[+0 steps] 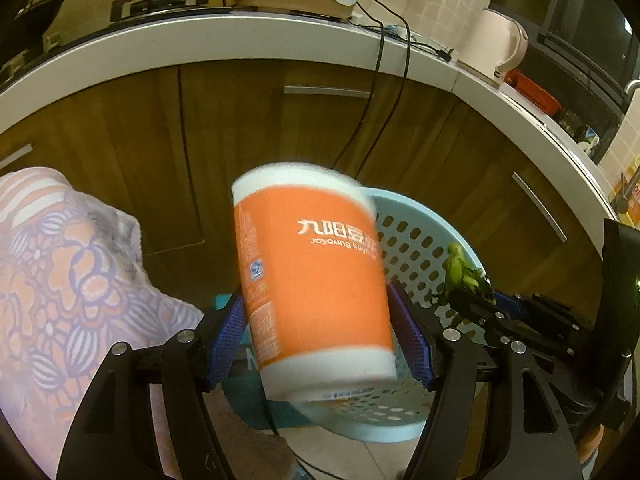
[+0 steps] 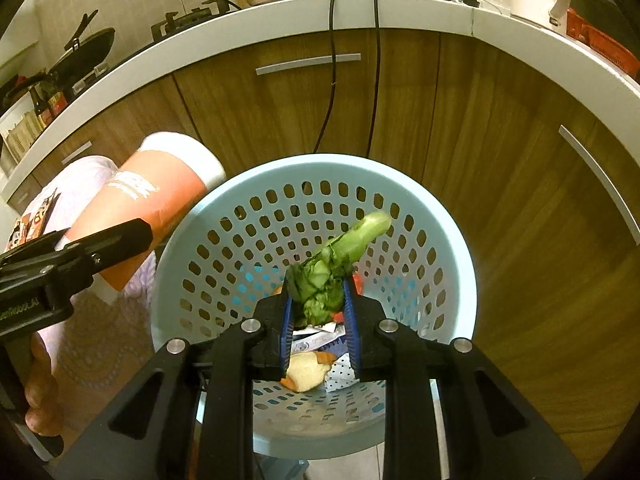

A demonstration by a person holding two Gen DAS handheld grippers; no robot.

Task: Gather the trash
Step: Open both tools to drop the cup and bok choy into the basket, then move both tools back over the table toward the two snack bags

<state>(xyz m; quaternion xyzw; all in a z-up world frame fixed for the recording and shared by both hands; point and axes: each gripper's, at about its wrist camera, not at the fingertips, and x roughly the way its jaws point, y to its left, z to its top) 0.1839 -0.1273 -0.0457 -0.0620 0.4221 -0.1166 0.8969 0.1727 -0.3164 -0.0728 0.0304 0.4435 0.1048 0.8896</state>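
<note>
My left gripper (image 1: 318, 320) is shut on an orange and white paper cup (image 1: 312, 276), held upright just left of the light blue perforated basket (image 1: 420, 240). The cup also shows in the right wrist view (image 2: 160, 196). My right gripper (image 2: 318, 300) is shut on a green vegetable stalk (image 2: 340, 256) and holds it over the open basket (image 2: 192, 236). In the left wrist view the stalk (image 1: 460, 272) and right gripper (image 1: 476, 300) sit over the basket's right side. Inside the basket lie paper scraps (image 2: 320, 336) and a pale food piece (image 2: 306, 372).
Brown wooden cabinet doors (image 2: 480, 140) with metal handles stand right behind the basket, under a white countertop edge (image 2: 400, 8). Two black cables (image 2: 374, 80) hang down the cabinet front. The person's patterned clothing (image 1: 60, 280) is at the left. A kettle (image 1: 500, 40) stands on the counter.
</note>
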